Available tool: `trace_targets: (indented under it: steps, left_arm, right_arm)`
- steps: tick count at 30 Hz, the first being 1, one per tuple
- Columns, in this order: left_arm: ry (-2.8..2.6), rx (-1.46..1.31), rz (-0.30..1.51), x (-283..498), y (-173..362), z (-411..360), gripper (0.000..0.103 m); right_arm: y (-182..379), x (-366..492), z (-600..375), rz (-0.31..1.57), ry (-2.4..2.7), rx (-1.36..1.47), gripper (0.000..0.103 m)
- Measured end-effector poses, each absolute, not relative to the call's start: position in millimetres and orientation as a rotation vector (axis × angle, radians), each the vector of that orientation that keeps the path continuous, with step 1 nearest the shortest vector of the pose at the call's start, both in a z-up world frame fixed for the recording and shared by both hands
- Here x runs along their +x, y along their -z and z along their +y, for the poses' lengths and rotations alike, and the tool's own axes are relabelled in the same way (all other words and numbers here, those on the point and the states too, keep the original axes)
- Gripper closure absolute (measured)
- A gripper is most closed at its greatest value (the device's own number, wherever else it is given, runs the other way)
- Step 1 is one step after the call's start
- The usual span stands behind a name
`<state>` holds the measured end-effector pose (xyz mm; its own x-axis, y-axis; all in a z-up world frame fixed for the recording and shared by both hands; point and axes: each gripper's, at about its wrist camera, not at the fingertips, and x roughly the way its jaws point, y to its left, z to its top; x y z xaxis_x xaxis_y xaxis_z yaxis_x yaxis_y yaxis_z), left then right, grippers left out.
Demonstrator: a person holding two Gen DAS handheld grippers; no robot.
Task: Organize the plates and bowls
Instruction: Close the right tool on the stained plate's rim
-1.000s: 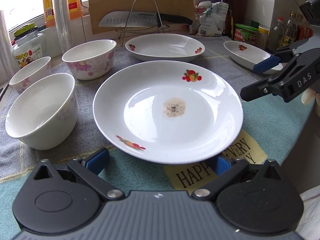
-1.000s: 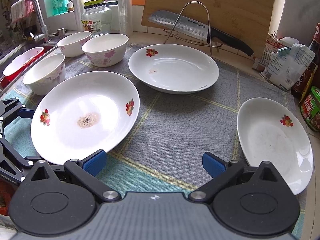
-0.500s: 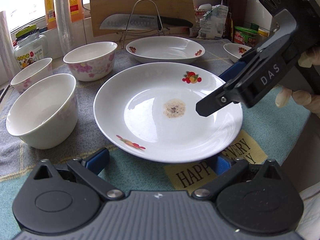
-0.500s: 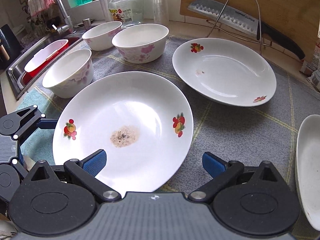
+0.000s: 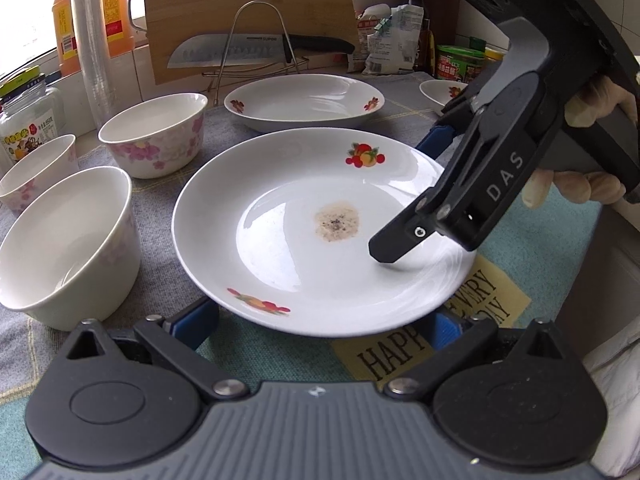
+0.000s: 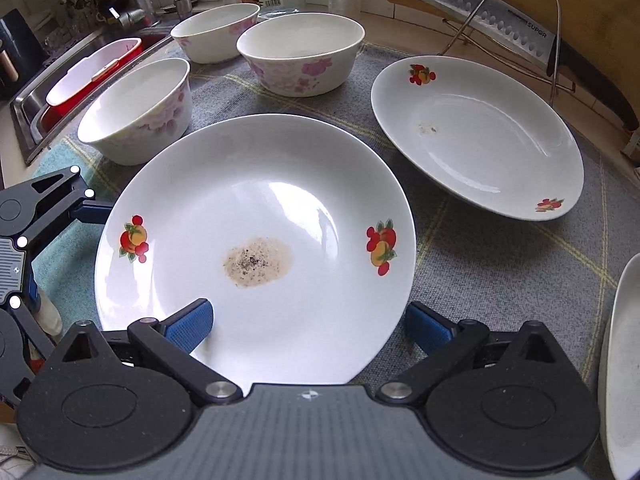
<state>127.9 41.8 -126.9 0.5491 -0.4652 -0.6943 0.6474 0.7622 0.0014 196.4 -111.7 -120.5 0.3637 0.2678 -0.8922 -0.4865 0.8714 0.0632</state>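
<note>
Fingers of right gripper [image 6: 308, 324] spread wide, straddling near rim of stained plate [image 6: 256, 216] on cloth, nothing gripped; left gripper [image 5: 320, 328] likewise open at opposite rim. Grasp step apparently in hand. Next: close on rim, lift level, stack onto second plate [image 6: 480, 136].

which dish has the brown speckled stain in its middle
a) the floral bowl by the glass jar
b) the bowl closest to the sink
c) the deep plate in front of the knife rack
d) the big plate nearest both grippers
d: the brown speckled patch sits at the centre of the big plate with fruit prints.
</note>
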Motion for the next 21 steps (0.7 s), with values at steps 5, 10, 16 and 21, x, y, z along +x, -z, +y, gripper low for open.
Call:
trace_targets:
  steps: [5,10,16,21]
  left_arm:
    - [0.729,0.293,0.719,131.4,127.6,44.0,0.0]
    - [0.785,0.311,0.705,134.2,127.7,48.2,0.0]
    - [0.818,0.32,0.692,132.8,127.5,52.6,0.0]
    - [0.813,0.314,0.683,131.7,127.6,52.6,0.0]
  right_arm:
    - [119.7,197.8,-109.9,1.108,-0.492,-0.239,0.0]
    - [119.6,197.2,-110.8,1.095,-0.5,-0.24,0.0]
    - [118.9,203.5,-112.9,1.084,-0.518,-0.208,0.0]
    - [117.0,216.1,-120.4,1.099,-0.571,-0.136,0.0]
